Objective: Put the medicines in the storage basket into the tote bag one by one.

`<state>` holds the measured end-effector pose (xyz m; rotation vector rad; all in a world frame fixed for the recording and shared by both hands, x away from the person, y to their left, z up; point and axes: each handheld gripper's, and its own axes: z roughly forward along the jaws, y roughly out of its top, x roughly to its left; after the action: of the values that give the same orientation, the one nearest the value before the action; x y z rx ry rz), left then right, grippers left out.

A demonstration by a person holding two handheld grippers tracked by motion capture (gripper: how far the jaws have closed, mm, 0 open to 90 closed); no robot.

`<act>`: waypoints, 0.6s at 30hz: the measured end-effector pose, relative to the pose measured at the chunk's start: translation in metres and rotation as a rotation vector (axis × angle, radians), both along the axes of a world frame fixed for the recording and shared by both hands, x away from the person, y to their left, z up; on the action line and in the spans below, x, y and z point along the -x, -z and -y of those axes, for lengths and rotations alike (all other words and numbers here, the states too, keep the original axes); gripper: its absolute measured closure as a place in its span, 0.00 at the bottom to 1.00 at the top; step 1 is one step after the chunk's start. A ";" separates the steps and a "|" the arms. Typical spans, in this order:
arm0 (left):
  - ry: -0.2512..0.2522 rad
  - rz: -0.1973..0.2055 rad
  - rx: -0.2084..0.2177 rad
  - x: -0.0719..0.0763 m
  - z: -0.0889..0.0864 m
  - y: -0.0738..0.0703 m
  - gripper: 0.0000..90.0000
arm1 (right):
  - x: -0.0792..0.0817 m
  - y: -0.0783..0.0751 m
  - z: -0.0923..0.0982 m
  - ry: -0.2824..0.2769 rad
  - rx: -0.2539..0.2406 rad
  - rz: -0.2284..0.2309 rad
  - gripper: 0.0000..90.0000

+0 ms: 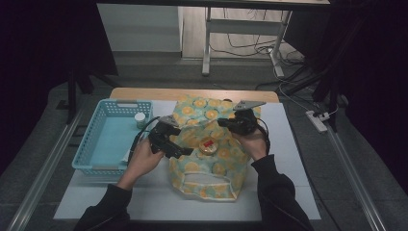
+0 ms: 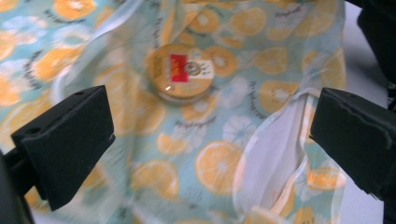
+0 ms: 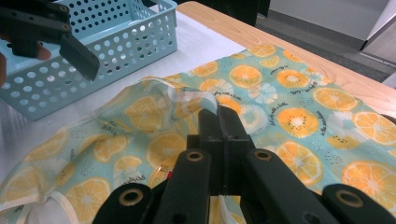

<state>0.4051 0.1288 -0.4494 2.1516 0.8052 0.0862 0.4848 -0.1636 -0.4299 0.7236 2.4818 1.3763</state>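
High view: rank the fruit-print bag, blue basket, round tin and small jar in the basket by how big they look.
1. fruit-print bag
2. blue basket, somewhat smaller
3. round tin
4. small jar, close to the tin in size and farther from the camera, so unsure

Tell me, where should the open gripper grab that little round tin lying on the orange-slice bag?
Best grip the round tin by its thin rim, coming straight down from above. It lies flat, label up, on the soft fruit-print bag, so only its edge gives the left gripper two opposite sides to pinch. The jaws already stand wide open, probably wide enough to straddle it. Go gently, or fabric may bunch up in the pinch.
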 end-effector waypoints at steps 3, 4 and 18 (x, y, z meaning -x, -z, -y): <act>-0.029 0.002 0.003 0.002 -0.012 -0.002 0.00 | 0.000 0.000 0.000 -0.002 0.002 -0.001 1.00; -0.040 0.005 -0.001 0.002 -0.016 -0.003 0.00 | 0.000 0.000 -0.001 -0.002 0.002 0.000 1.00; -0.198 0.013 -0.062 0.008 -0.073 -0.006 0.00 | 0.001 -0.001 -0.001 -0.001 -0.001 0.004 1.00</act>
<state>0.3967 0.2013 -0.4439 2.1208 1.0185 0.2302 0.4835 -0.1629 -0.4285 0.7192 2.4792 1.3776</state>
